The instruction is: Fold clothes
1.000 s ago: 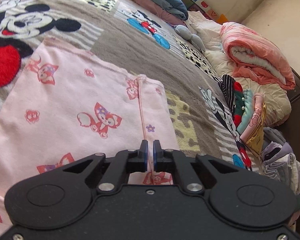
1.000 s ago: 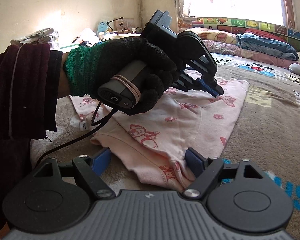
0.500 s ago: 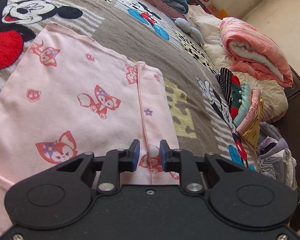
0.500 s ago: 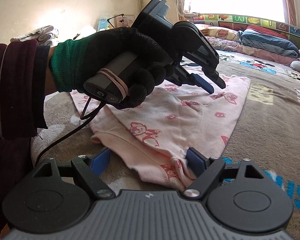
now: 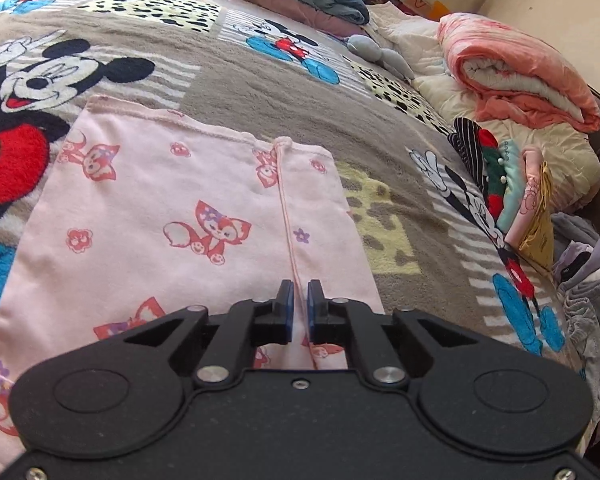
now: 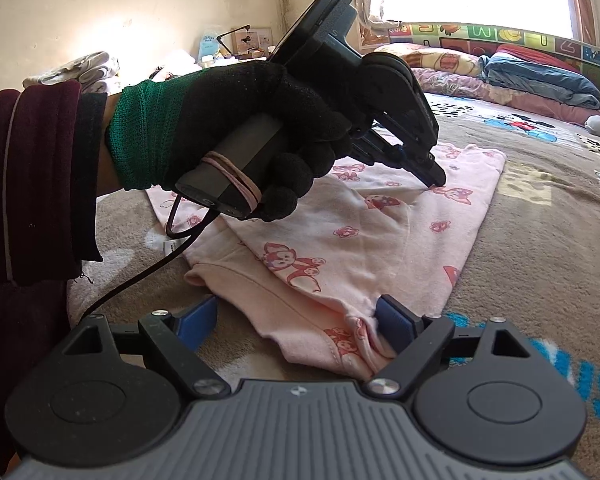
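**Pink garment pinched at its seam on the cartoon blanket**

The pink garment (image 5: 188,216), printed with small red foxes and flowers, lies spread flat on a grey-brown cartoon-mouse blanket (image 5: 236,80). In the left wrist view it fills the middle, its hem running from 10 o'clock towards 1 o'clock, and a raised seam runs from the hem straight down to the tool.

The left gripper (image 5: 298,306) has its blue pads drawn in to a narrow slit, and the seam fabric passes up between them, so it is pinching the garment there. In the right wrist view the same tool appears at 12 o'clock, held by a hand (image 6: 260,120) in a black glove with a green cuff, its tip pressed down onto the cloth; a black cable (image 6: 140,276) trails from the handle towards 8 o'clock.

The right gripper (image 6: 296,320) stands wide, holding nothing. Its right blue pad touches the bunched near edge of the garment, while the left pad sits over bare blanket just beside the folded corner.

At 3 o'clock in the left wrist view a row of folded clothes (image 5: 512,184) stands on edge, with a rolled salmon quilt (image 5: 516,76) beyond it at 2 o'clock
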`<move>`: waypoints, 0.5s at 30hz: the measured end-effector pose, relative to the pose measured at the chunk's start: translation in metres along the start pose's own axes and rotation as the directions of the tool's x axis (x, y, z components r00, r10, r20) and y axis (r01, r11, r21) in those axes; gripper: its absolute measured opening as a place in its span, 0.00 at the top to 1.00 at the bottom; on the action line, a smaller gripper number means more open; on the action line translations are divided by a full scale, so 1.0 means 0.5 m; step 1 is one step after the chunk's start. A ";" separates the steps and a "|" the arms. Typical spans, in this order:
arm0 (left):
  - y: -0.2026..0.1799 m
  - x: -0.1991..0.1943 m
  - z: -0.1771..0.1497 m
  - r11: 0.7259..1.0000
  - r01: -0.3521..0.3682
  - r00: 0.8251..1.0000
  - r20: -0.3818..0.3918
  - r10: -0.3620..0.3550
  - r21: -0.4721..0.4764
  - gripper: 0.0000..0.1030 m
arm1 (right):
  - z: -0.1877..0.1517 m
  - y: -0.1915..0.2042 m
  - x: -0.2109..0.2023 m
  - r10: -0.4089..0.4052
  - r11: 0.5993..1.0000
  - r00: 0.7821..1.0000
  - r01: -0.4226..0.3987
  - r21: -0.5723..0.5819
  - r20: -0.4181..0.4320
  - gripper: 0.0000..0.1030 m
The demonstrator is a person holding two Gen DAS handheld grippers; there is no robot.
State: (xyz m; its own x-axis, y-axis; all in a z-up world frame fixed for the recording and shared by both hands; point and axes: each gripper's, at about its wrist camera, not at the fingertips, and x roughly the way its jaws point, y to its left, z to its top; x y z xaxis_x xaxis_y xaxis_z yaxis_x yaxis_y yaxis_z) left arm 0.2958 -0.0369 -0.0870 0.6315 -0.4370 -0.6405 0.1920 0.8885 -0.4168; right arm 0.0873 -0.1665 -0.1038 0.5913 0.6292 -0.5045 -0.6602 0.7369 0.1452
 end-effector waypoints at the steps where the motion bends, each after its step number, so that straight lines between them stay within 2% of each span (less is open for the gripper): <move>1: -0.004 0.001 -0.001 1.000 -0.001 1.000 0.000 0.001 0.012 0.94 | 0.000 0.001 0.000 0.001 1.000 1.000 -0.001 0.001 0.000 0.17; 6: -0.024 0.006 -0.005 0.998 -0.009 1.000 -0.001 0.009 0.070 0.94 | 0.001 -0.005 -0.005 0.015 1.000 1.000 -0.015 0.021 0.002 0.17; 8: -0.025 0.035 -0.004 0.994 -0.057 0.998 -0.031 0.060 0.094 0.94 | 0.002 -0.006 -0.005 0.019 0.999 1.000 -0.019 0.028 0.002 0.16; 12: -0.028 0.064 0.043 0.996 -0.064 0.998 -0.024 0.065 0.070 0.94 | 0.002 -0.008 -0.007 0.026 0.999 1.000 -0.026 0.039 0.004 0.16; 15: -0.028 0.108 0.081 0.993 -0.087 0.994 -0.052 0.091 0.078 0.94 | 0.001 -0.011 -0.006 0.038 0.998 0.999 -0.038 0.047 0.004 0.14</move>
State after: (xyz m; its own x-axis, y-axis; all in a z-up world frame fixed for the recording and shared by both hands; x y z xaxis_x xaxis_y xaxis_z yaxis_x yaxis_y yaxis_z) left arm 0.3577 -0.0669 -0.0894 0.6063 -0.3606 -0.7088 0.1943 0.9314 -0.3077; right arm 0.0895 -0.1721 -0.1027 0.5680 0.6574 -0.4951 -0.6598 0.7234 0.2035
